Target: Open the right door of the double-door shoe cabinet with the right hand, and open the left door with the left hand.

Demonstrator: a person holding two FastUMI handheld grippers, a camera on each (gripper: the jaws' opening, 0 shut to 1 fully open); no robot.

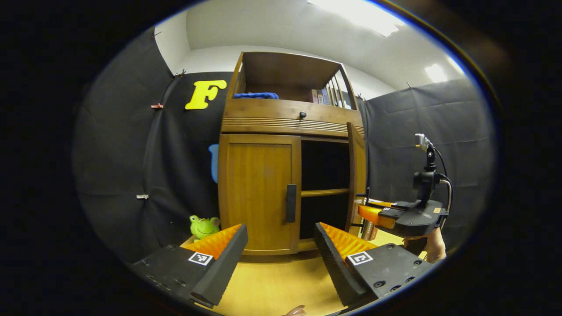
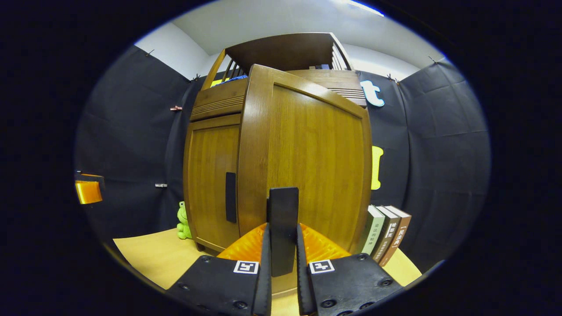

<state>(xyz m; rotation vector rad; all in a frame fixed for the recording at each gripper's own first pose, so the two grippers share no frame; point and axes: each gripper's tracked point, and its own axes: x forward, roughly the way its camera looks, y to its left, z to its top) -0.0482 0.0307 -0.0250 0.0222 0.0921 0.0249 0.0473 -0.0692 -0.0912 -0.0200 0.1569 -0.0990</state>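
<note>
Bare surface (image 1: pixel 272 285) before closed left door (image 1: pixel 257 193): free approach. Right door (image 1: pixel 356 184) swung out, blocks right side. Frog toy (image 1: pixel 203 226) beside cabinet's left corner.

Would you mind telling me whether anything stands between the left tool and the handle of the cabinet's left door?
Nothing visible does. The left tool is open and apart from the cabinet, with bare tabletop ahead of it up to the closed left door and its dark handle. The green frog toy sits off to the side.

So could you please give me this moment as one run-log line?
right door: swung open | right gripper: shut on right door handle | left door: closed | left gripper: open, short of left door handle
</note>
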